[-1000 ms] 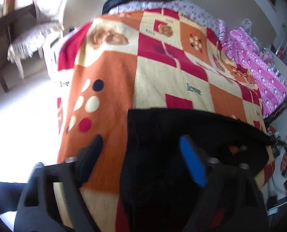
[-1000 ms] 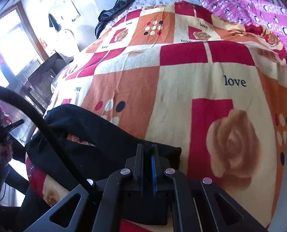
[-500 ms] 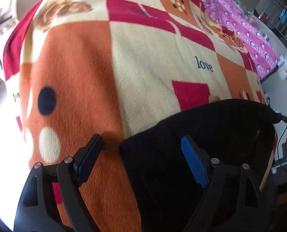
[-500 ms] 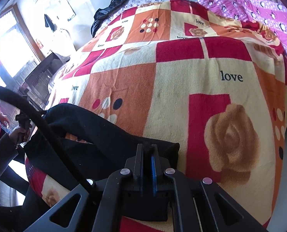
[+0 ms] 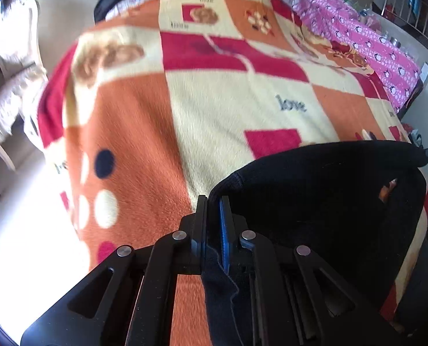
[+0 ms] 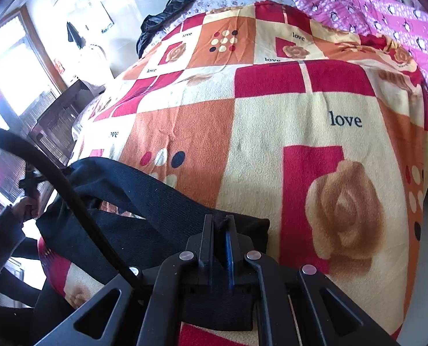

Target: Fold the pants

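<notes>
Black pants [image 5: 323, 196] lie across the near edge of a bed covered by an orange, red and cream patchwork blanket [image 5: 214, 109]. My left gripper [image 5: 213, 201] is shut on the pants' left corner hem, with cloth bunched between the jaws. In the right wrist view the pants [image 6: 156, 201] stretch to the left, and my right gripper [image 6: 220, 220] is shut on their right corner. The cloth between the two grippers is rumpled, with gaps that show the blanket [image 6: 271, 129].
A pink penguin-print quilt [image 5: 372, 43] lies at the bed's far right. Dark clothing [image 6: 167, 11] is piled at the bed's head. White chairs [image 5: 9, 57] stand left of the bed. A black cable [image 6: 55, 178] crosses the right wrist view. A person's hand [image 6: 26, 204] shows at left.
My left gripper, open around the pants' corner in the earlier frames, has shut on the hem. My right gripper stays shut on the other corner and has barely moved.
</notes>
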